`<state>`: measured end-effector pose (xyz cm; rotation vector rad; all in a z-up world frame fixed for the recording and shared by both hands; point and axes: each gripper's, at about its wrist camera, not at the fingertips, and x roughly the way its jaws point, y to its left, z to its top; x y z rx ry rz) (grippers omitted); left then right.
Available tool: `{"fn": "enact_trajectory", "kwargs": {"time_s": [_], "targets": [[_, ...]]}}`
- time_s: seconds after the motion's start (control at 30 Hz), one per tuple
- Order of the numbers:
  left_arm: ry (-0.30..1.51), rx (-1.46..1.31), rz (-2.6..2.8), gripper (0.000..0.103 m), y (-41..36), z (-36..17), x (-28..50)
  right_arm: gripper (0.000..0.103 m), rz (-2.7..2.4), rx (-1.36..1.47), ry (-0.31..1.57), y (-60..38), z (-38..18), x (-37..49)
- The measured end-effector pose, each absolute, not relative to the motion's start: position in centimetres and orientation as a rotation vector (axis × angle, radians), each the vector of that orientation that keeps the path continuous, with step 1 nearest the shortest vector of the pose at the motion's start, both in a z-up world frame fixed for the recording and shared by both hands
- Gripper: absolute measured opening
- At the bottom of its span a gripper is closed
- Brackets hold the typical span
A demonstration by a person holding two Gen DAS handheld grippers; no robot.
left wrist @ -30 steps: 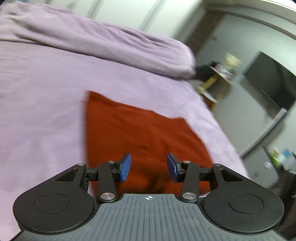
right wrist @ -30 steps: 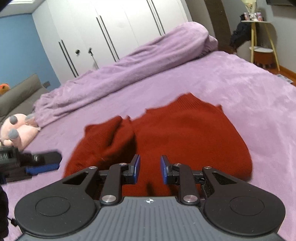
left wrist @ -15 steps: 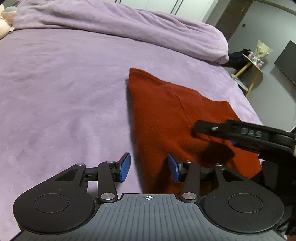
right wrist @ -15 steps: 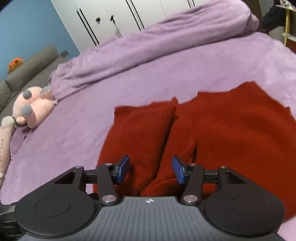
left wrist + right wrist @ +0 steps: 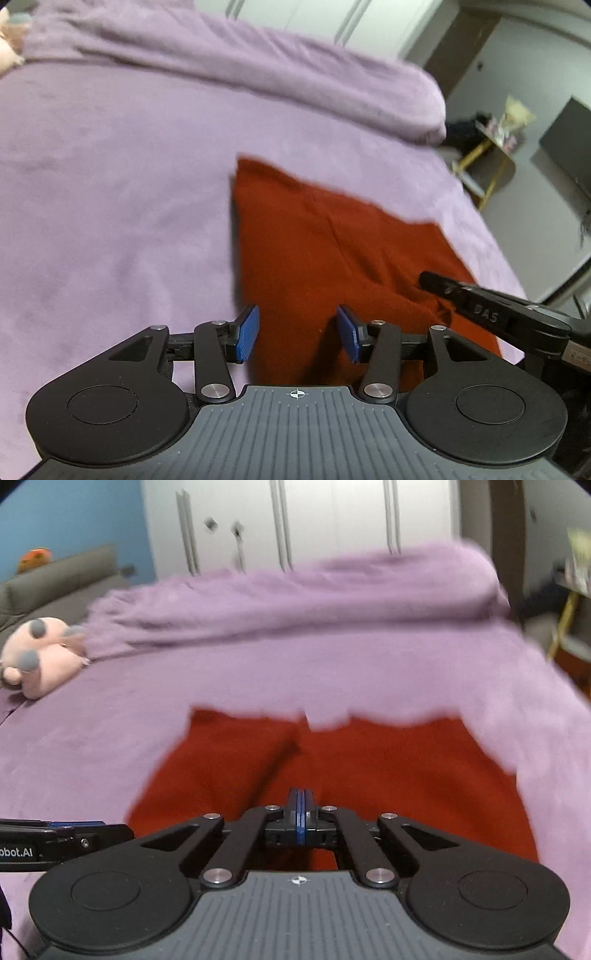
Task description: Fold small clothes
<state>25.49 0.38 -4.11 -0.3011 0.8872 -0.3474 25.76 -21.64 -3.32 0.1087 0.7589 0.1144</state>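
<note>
A red knit garment (image 5: 325,251) lies partly folded on the purple bed; it also shows in the right wrist view (image 5: 369,768). My left gripper (image 5: 297,334) is open, its blue pads straddling the garment's near left edge just above the cloth. My right gripper (image 5: 301,814) has its pads pressed together at the garment's near edge; in the left wrist view it (image 5: 439,286) pinches a raised pucker of the red cloth at the right.
The purple bedspread (image 5: 110,192) extends all around, with a rolled purple duvet (image 5: 295,602) at the far side. A pink plush toy (image 5: 40,653) lies at the far left. A yellow side table (image 5: 491,162) stands off the bed to the right.
My right gripper has closed from open onto the garment's near edge. My left gripper stays open and has shifted slightly right, over the garment's left edge.
</note>
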Motion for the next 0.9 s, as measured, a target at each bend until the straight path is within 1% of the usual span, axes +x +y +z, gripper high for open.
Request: {"fn": "enact_trajectory", "kwargs": {"time_s": [0.03, 0.1, 0.13, 0.17, 0.2, 0.23, 0.37, 0.5, 0.53, 0.57, 0.6, 0.73, 0.8, 0.9], "targets": [[0.908, -0.296, -0.344, 0.05, 0.0, -4.7, 25.8, 0.0, 0.124, 0.153, 0.799, -22.2, -3.9, 26.0], [0.914, -0.29, -0.322, 0.051, -0.1, -5.4, 25.9, 0.002, 0.166, 0.237, 0.792, -23.3, -4.1, 25.8], [0.912, -0.298, -0.324, 0.052, 0.0, -5.6, 25.8, 0.006, 0.189, 0.275, 0.767, -23.7, -3.8, 25.6], [0.915, -0.311, -0.326, 0.052, 0.2, -5.7, 25.7, 0.011, 0.205, 0.308, 0.752, -24.1, -3.5, 25.6], [0.923, -0.324, -0.326, 0.052, 0.5, -5.7, 25.6, 0.024, 0.221, 0.348, 0.744, -24.6, -3.3, 25.7], [0.924, -0.338, -0.321, 0.052, 0.8, -5.6, 25.5, 0.031, 0.241, 0.397, 0.742, -25.0, -3.2, 26.0], [0.871, -0.326, -0.26, 0.052, 2.0, -4.5, 24.6, 0.034, 0.311, 0.536, 0.774, -25.1, -3.4, 27.6], [0.89, -0.326, -0.213, 0.053, 2.6, -4.9, 25.3, 0.034, 0.359, 0.484, 0.862, -22.3, -4.7, 29.8], [0.895, -0.34, -0.218, 0.053, 2.6, -5.0, 25.5, 0.031, 0.371, 0.476, 0.884, -21.7, -5.1, 30.2], [0.895, -0.346, -0.225, 0.053, 2.6, -5.0, 25.6, 0.025, 0.369, 0.452, 0.883, -21.1, -5.3, 30.3], [0.895, -0.342, -0.232, 0.053, 2.4, -5.0, 25.7, 0.011, 0.365, 0.413, 0.871, -20.6, -5.3, 30.0], [0.892, -0.325, -0.255, 0.053, 1.5, -5.1, 26.0, 0.008, 0.305, 0.24, 0.794, -19.3, -3.7, 28.1], [0.891, -0.344, -0.28, 0.053, 1.0, -5.1, 26.1, 0.007, 0.254, 0.225, 0.769, -19.9, -3.1, 27.2], [0.919, -0.315, -0.319, 0.054, -0.4, -5.7, 26.3, 0.007, 0.222, 0.237, 0.845, -20.7, -5.4, 27.4]]}}
